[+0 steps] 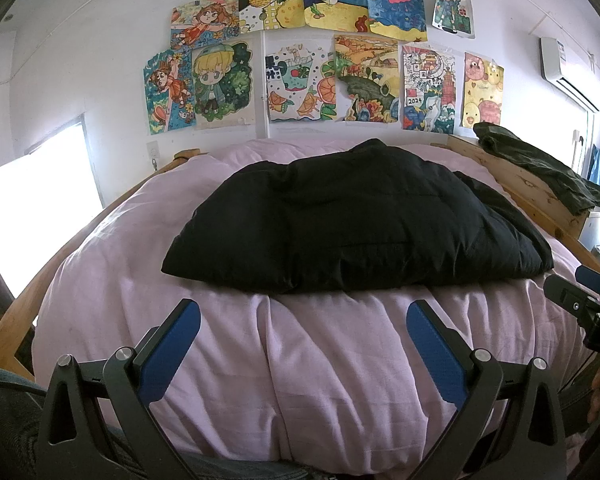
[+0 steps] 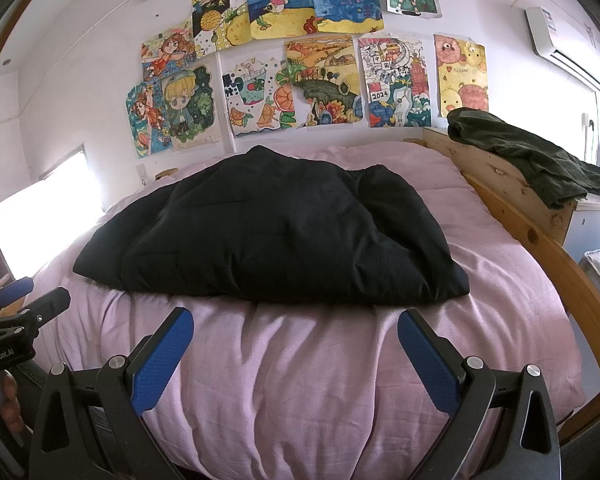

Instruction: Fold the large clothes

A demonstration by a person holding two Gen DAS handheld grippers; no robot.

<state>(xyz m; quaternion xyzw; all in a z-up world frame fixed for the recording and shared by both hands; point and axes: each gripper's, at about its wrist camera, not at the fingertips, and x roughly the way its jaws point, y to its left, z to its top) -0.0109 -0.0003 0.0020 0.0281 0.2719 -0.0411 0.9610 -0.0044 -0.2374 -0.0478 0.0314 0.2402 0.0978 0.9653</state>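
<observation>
A black padded garment [image 1: 356,220] [image 2: 276,240] lies in a folded heap across the middle of a bed with a pink cover [image 1: 300,380] [image 2: 300,380]. My left gripper [image 1: 302,314] hangs open over the pink cover, short of the garment's near edge, with nothing between its blue pads. My right gripper [image 2: 296,320] is open too, just short of the same edge, and holds nothing. Each gripper shows at the side of the other's view, the right gripper [image 1: 584,296] at the right edge and the left gripper [image 2: 20,300] at the left edge.
A wooden bed frame [image 2: 540,236] runs along the right side. A dark green garment [image 2: 540,160] [image 1: 540,168] is draped on its headboard. Children's drawings [image 1: 300,60] cover the far wall. A bright window [image 1: 32,208] is at left, an air conditioner [image 2: 560,48] at upper right.
</observation>
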